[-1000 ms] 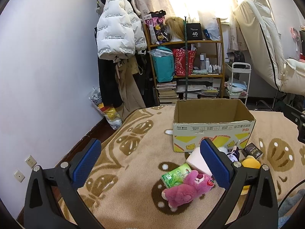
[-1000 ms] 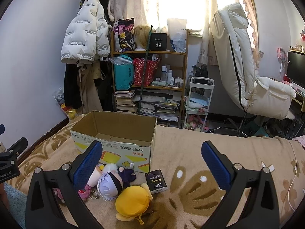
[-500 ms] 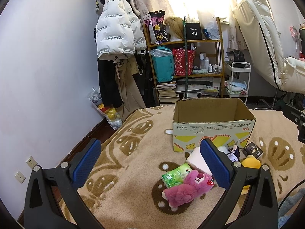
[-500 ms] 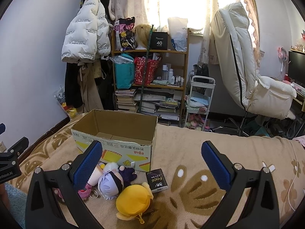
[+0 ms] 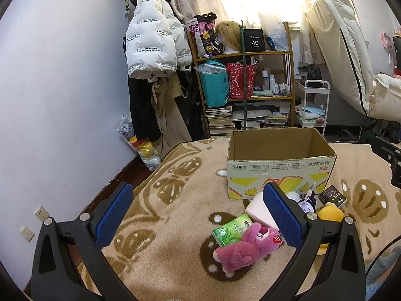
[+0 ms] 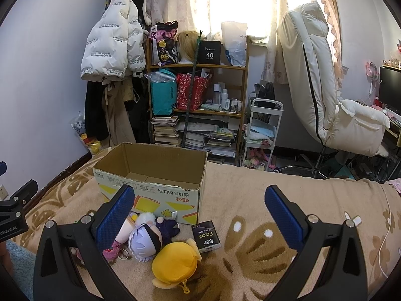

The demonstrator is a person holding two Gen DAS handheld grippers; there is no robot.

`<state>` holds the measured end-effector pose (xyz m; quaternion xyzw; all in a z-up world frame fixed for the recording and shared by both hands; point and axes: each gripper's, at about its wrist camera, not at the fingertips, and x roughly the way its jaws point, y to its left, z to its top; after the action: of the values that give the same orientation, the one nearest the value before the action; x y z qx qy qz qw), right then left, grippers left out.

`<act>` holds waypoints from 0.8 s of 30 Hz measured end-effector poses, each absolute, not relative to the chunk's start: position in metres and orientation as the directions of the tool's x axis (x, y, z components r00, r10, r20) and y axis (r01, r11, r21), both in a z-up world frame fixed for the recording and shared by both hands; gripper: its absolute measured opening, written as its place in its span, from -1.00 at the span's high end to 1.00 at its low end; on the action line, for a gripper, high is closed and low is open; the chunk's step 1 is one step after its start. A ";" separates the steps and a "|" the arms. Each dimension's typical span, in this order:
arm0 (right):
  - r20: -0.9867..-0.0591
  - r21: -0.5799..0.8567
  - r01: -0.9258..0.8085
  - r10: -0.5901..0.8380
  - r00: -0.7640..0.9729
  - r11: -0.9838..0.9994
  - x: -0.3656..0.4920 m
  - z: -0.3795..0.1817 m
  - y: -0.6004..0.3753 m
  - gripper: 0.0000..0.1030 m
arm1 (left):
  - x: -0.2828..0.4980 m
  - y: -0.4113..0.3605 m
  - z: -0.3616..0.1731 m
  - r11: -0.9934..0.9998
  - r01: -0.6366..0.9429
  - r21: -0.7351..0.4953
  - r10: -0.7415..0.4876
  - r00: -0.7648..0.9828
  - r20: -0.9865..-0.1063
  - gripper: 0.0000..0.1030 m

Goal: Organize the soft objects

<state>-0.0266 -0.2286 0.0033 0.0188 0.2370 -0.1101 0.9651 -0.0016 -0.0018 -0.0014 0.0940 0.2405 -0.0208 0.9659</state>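
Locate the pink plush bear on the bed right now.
In the left wrist view the pink plush bear lies low and right of centre on the beige blanket, against the green tissue pack, nearer the camera than the cardboard box.

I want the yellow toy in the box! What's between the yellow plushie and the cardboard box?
In the right wrist view, a purple-haired doll and a black packet lie between the yellow plushie and the cardboard box.

White puffer jacket (image 5: 153, 47) hangs beside wooden shelf (image 6: 198, 105); white recliner (image 6: 325, 95) right; white cart (image 6: 263, 130) between.
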 end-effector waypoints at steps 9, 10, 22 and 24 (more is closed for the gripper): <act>-0.464 -0.017 0.221 -0.203 0.862 0.975 -0.025 -0.001 -0.228 -1.00 | -0.002 -0.002 -0.003 0.981 0.084 0.175 0.008 0.883 -0.470 -0.98; -0.464 -0.017 0.221 -0.203 0.862 0.975 -0.025 -0.001 -0.228 -1.00 | -0.001 -0.001 -0.003 0.981 0.085 0.174 0.007 0.883 -0.469 -0.98; -0.465 -0.017 0.221 -0.203 0.861 0.975 -0.025 -0.006 -0.227 -1.00 | -0.001 -0.001 -0.004 0.981 0.086 0.177 0.008 0.882 -0.471 -0.98; -0.465 -0.016 0.222 -0.204 0.862 0.975 -0.025 -0.006 -0.227 -1.00 | -0.001 -0.001 -0.004 0.980 0.086 0.177 0.007 0.882 -0.472 -0.98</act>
<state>-0.0246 -0.2273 -0.0061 0.0189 0.2388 -0.1103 0.9646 -0.0006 -0.0007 -0.0043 0.0966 0.2423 -0.0205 0.9652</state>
